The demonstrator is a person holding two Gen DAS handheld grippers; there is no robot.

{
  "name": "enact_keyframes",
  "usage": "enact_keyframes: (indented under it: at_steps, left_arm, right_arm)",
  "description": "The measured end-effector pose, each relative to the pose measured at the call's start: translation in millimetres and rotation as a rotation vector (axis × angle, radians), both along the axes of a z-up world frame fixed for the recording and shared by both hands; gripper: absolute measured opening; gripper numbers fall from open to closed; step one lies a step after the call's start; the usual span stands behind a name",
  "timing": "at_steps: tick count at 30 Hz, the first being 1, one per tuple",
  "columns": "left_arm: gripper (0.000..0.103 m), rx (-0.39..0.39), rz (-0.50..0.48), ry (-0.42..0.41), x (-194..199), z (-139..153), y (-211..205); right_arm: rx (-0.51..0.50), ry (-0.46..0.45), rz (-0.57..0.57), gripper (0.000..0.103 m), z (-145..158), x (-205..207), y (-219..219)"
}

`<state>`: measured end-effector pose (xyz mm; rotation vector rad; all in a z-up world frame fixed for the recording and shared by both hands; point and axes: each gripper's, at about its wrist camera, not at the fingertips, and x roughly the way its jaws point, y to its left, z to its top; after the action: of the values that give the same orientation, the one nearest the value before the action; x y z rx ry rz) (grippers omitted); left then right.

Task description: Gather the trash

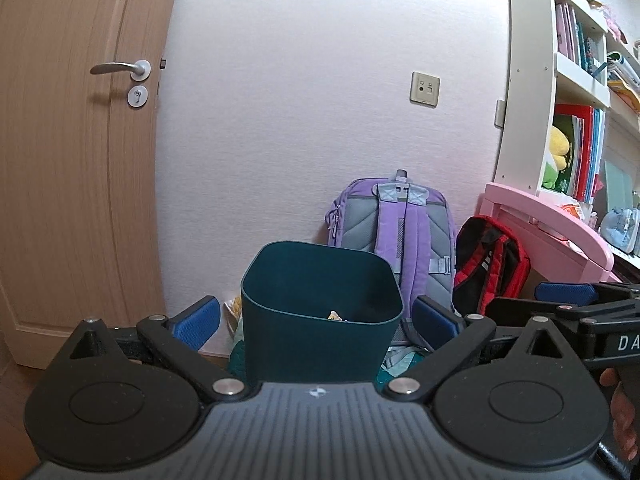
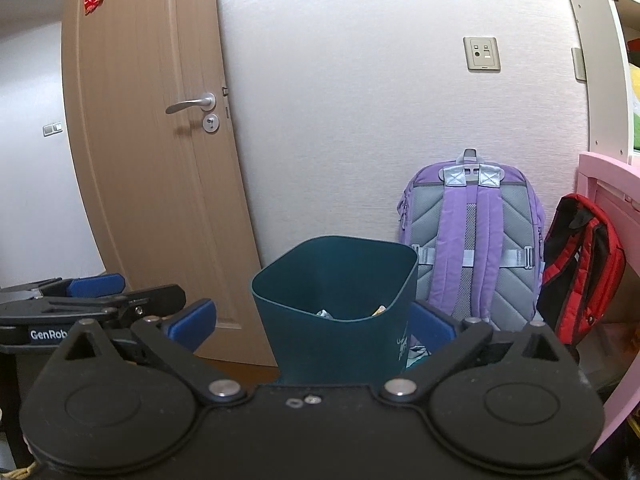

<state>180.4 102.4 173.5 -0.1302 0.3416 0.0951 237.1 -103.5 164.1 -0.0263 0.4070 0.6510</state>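
In the left wrist view, the left tongs (image 1: 316,320) stand spread wide with nothing pinched; the dark teal trash bin (image 1: 320,312) shows between the blue pads (image 1: 198,322) but seems to stand further off, and no pad visibly presses on its wall. The bin stands upright on the floor near the wall, its long axis vertical and its open mouth facing up, just in front of the purple backpack (image 1: 404,232), with the red backpack (image 1: 492,264) beside that, under the corner of the pink bench (image 1: 548,220). A scrap of yellowish trash (image 1: 334,315) lies low inside the bin, so some collecting looks done. The right tongs (image 1: 568,300) reach in from the right edge, also apart. In the right wrist view, the right tongs (image 2: 312,320) are likewise wide open and empty, the same bin (image 2: 336,304) upright ahead of them with a few scraps (image 2: 378,311) visible at its bottom. The left tongs (image 2: 92,292) show at the left, before the wooden door (image 2: 160,160). No loose trash shows on the visible floor, so I judge the task near its end, though the floor close by is mostly hidden.
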Motion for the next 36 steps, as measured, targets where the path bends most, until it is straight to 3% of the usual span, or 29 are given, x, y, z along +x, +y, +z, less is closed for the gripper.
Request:
enact_keyframes:
  at_steps: [17, 36]
  left_arm:
    - [0.103, -0.034, 0.02, 0.076, -2.5, 4.3, 0.4]
    - [0.103, 0.002, 0.023, 0.031, -2.0, 51.9, -5.1]
  right_arm:
    - [-0.033, 0.031, -0.016, 0.103, 8.4, -6.1, -3.0]
    - [-0.028, -0.006, -0.036, 0.103, 43.7, -9.7, -7.4]
